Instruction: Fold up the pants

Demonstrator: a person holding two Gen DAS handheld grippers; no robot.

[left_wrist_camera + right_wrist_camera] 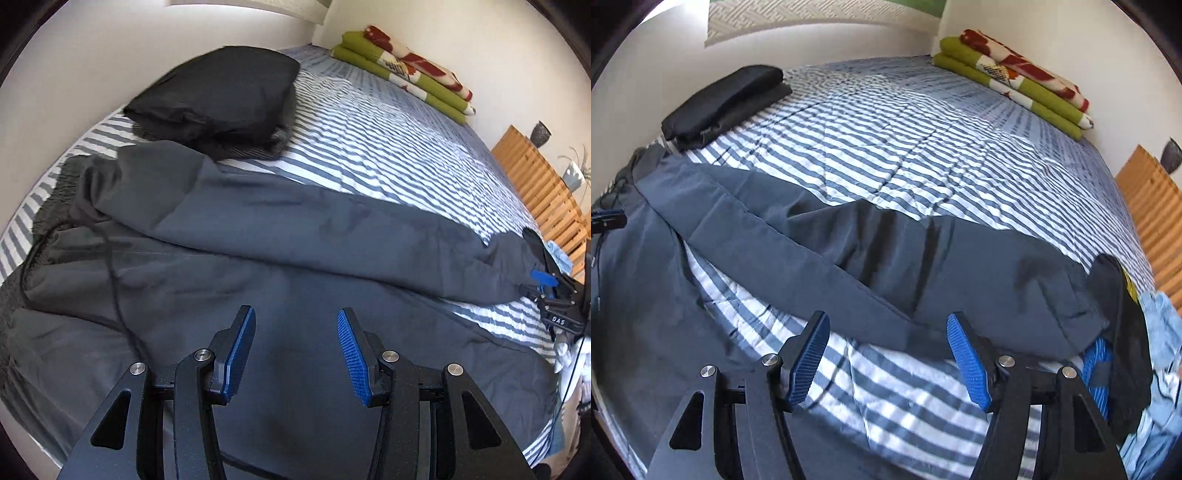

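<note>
The dark grey pants [295,236] lay spread across the striped bedspread [369,122], filling the lower and middle frame in both views, one leg reaching toward the right edge. The left gripper [296,347] hovered over the fabric with jaws wide apart, holding nothing. The right gripper [888,352] was likewise wide open and empty, above the bedspread at the leg's near edge. A folded black garment [218,96] sat upper left; a folded green blanket [402,70] upper right.

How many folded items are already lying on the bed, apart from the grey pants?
2: a black folded garment at the far left by the wall, and a green patterned blanket at the far right corner. Others may be hidden outside the view.
</note>
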